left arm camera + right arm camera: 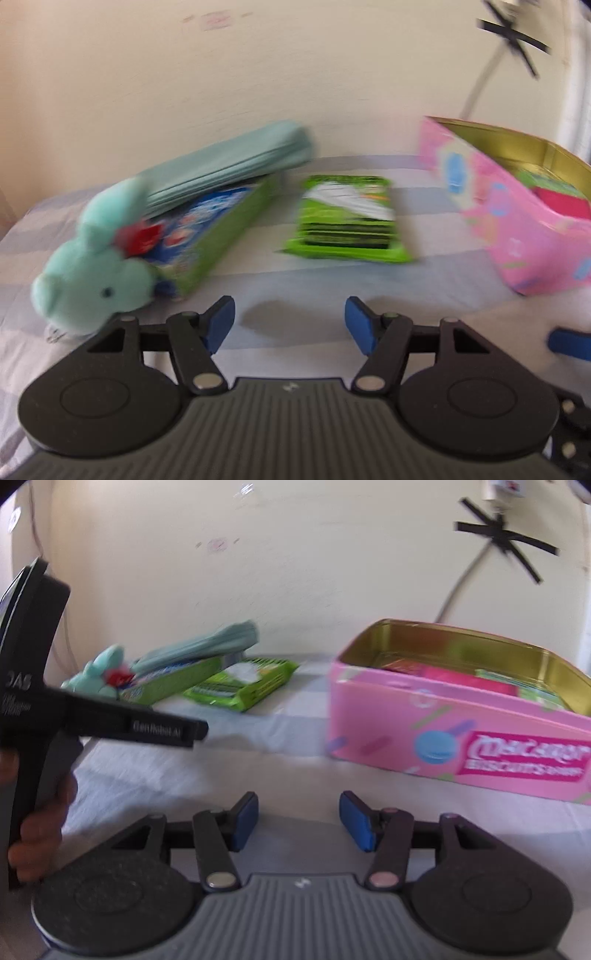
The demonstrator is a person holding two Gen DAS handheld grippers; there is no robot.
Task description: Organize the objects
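Note:
A pink biscuit tin (pixel 517 225) (pixel 454 716) stands open at the right with red and green packets inside. A green wipes pack (pixel 347 218) (pixel 243 686) lies flat in the middle. Left of it, a teal pencil case (pixel 229 162) (pixel 199 648) rests on a green-and-blue box (pixel 218 221) (pixel 173 679). A teal plush bunny (pixel 96 266) (pixel 99 672) lies at the box's near end. My left gripper (pixel 290 325) is open and empty, short of the wipes pack. My right gripper (pixel 298 819) is open and empty, in front of the tin.
Everything lies on a pale striped sheet (pixel 332 288) against a cream wall (pixel 258 74). A cable taped with black tape (pixel 506 535) hangs behind the tin. The left tool's body and the hand holding it (pixel 40 716) fill the right wrist view's left edge.

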